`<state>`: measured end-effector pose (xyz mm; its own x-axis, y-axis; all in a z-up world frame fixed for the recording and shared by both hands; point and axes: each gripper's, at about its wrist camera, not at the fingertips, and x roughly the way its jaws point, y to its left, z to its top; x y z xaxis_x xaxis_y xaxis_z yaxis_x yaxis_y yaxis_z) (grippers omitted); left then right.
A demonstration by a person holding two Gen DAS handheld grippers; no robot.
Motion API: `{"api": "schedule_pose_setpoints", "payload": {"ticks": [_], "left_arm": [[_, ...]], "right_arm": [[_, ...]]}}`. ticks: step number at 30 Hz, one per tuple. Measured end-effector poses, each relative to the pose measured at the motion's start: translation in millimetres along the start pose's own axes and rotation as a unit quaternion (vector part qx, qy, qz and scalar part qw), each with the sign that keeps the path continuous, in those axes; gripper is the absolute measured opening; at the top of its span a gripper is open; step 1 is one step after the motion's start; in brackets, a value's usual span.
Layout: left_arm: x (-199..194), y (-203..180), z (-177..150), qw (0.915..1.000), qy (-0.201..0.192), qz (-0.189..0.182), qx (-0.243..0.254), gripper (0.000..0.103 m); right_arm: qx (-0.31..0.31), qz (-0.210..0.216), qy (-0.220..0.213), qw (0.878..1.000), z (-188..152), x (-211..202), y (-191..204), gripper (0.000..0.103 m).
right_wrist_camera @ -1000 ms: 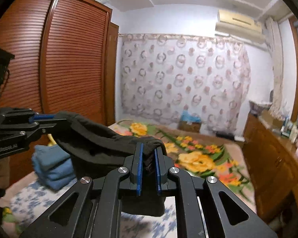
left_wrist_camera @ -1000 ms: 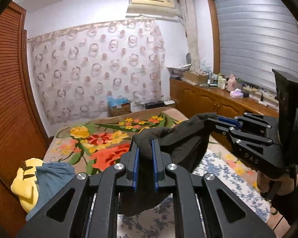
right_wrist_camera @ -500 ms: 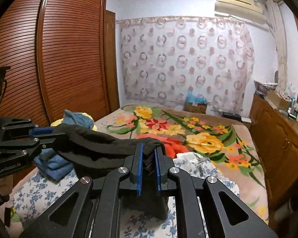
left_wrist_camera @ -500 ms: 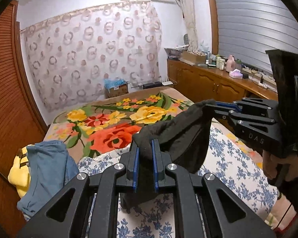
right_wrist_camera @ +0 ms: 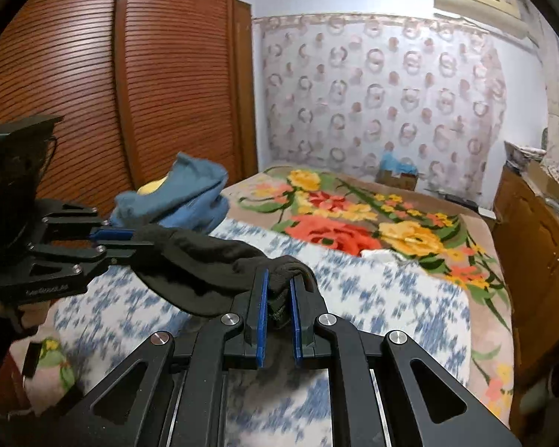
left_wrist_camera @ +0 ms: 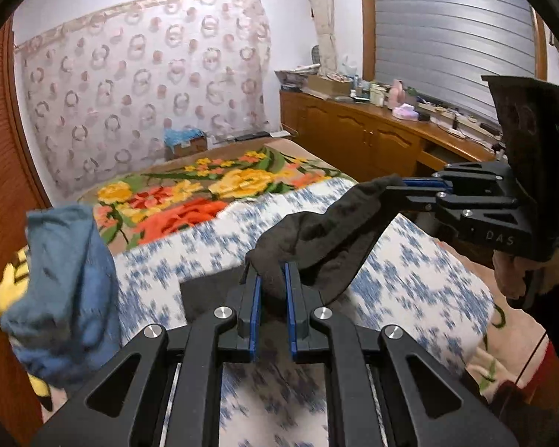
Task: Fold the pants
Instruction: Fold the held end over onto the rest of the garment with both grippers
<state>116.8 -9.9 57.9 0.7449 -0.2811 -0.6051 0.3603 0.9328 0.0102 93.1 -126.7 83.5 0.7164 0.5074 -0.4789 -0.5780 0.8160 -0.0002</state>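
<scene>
Both views tilted down since a second ago; bed filled more frame. Left gripper (left_wrist_camera: 271, 287) and right gripper (right_wrist_camera: 278, 294) stayed clamped on dark pants (left_wrist_camera: 316, 238), stretched between them above blue-print sheet (left_wrist_camera: 410, 272). Blue clothes pile (left_wrist_camera: 63, 279) lay left, wooden cabinets (left_wrist_camera: 357, 141) right.

Even, fairly dim indoor light fills both views, without glare or hard shadows. The blue-flowered sheet (left_wrist_camera: 410, 272) is smeared by motion blur, while the wall curtain (left_wrist_camera: 149, 85) beyond it stays sharper. Fisheye bending curves the wardrobe (right_wrist_camera: 93, 85); corners fall black.
</scene>
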Motion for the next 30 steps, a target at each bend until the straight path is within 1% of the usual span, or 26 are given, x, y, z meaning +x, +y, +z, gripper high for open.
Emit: {"api": "schedule_pose_setpoints", "payload": {"ticks": [5, 9, 18, 21, 25, 30], "left_arm": [[-9.8, -17.5, -29.5, 0.9999, 0.009, -0.012, 0.006, 0.012], [-15.8, -25.2, -49.8, 0.9997, 0.015, -0.021, -0.003, 0.012], [-24.2, -32.4, -87.7, 0.9983, 0.030, -0.042, -0.028, 0.012], [-24.3, -34.7, -95.9, 0.9978, 0.033, -0.046, -0.035, 0.012], [-30.1, -37.2, -100.2, 0.9975, 0.028, -0.050, -0.041, 0.012], [-49.2, -45.3, -105.6, 0.9971, 0.017, -0.058, -0.045, 0.012]], "right_arm": [[-0.002, 0.016, 0.016, 1.000, -26.8, -16.4, 4.3, 0.011], [0.007, 0.028, 0.031, 0.999, -41.0, -24.6, 2.4, 0.011], [0.029, 0.050, 0.048, 0.997, -52.6, -32.7, 1.2, 0.011], [0.035, 0.056, 0.052, 0.996, -53.5, -32.5, 1.0, 0.011], [0.039, 0.062, 0.053, 0.996, -56.3, -36.2, 3.9, 0.011], [0.045, 0.078, 0.040, 0.995, -57.8, -52.3, 4.5, 0.011]]}}
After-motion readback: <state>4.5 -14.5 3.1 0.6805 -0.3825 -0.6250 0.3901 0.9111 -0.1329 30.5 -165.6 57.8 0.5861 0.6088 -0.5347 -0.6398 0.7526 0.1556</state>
